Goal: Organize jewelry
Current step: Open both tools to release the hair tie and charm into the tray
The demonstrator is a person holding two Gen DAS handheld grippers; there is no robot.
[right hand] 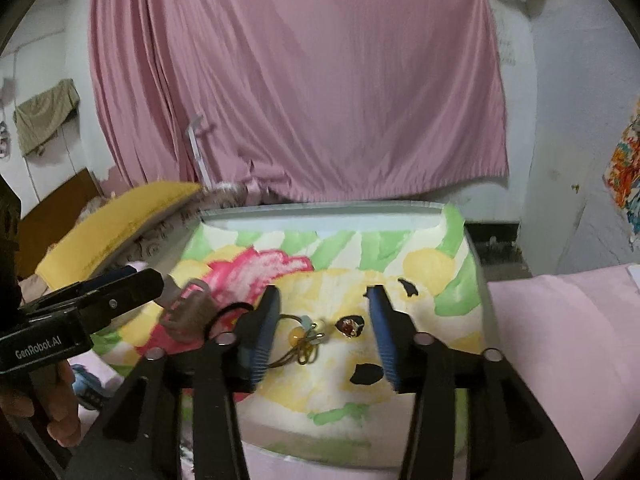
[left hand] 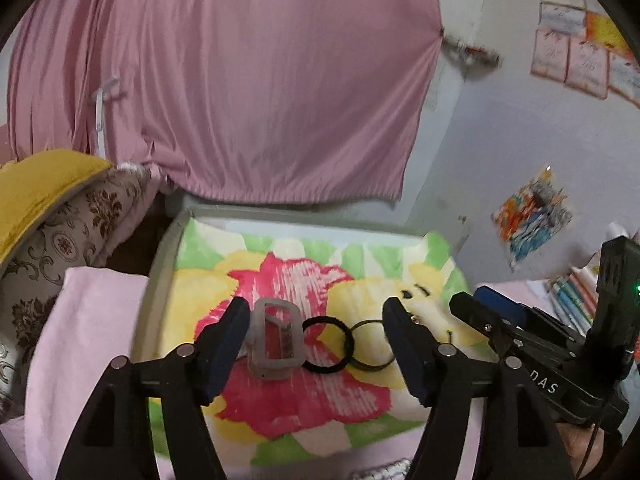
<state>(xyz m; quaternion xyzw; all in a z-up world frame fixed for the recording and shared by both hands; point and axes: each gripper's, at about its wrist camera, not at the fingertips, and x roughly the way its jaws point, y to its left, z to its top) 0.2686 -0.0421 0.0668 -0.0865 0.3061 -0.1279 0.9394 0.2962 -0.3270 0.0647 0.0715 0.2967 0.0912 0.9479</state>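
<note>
With both grippers apart | holder (left hand: 275, 340) upright, long axis vertical | black band (left hand: 328, 345) flat

The cloth (left hand: 304, 400) on the table is printed with a pink flower, yellow patches and green-and-white stripes. A translucent grey box (left hand: 276, 344) with a reddish inside is seen on it. A black hair tie (left hand: 328, 345) and an olive-brown hair tie (left hand: 370, 346) are noted beside it. An amber bead (right hand: 297, 335) is seen on a brown cord. The curtain (left hand: 248, 80) is dusty pink. Both grippers are black with blue pads (right hand: 260, 340).
</note>
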